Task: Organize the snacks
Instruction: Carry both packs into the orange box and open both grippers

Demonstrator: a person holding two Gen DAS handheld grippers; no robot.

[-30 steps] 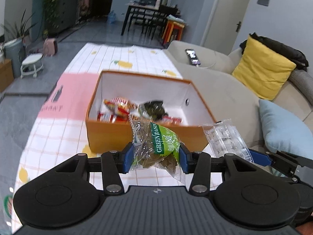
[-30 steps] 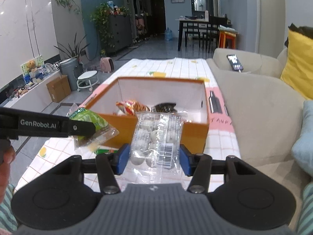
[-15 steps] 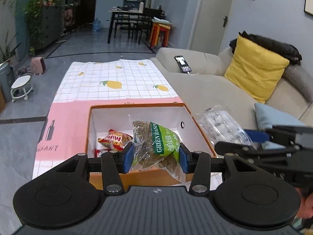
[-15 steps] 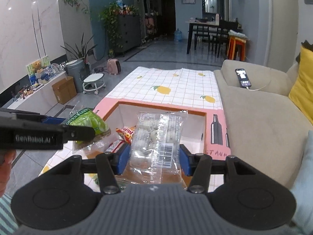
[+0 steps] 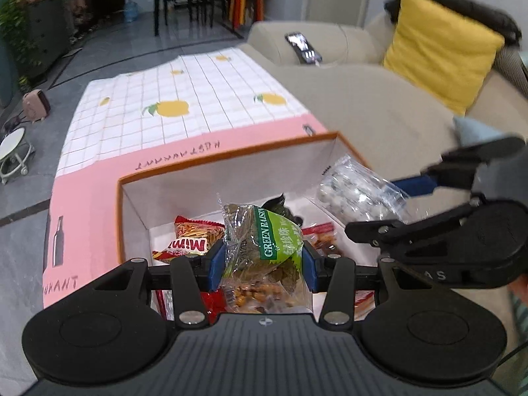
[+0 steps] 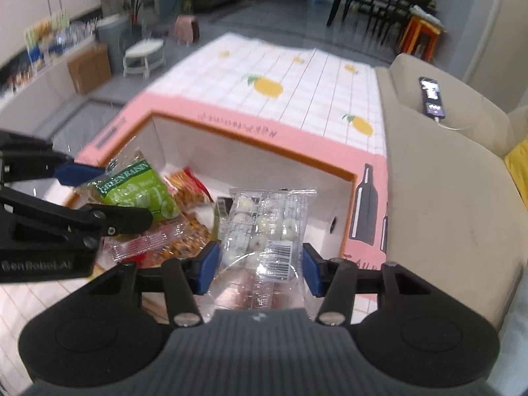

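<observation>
Snacks: green raisin bag pinched in my left gripper, clear bag of white candies pinched in my right gripper, both over the orange box. Inside, one red Mimi pack, plus roughly two more.

Both wrist cameras looking steeply down along their fingers, sitting close above the orange box, sharing it from either side

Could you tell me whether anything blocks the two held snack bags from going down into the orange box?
Nothing visible does. The green raisin bag and clear candy bag hang over the open box; only loose snacks lie on its floor.
</observation>
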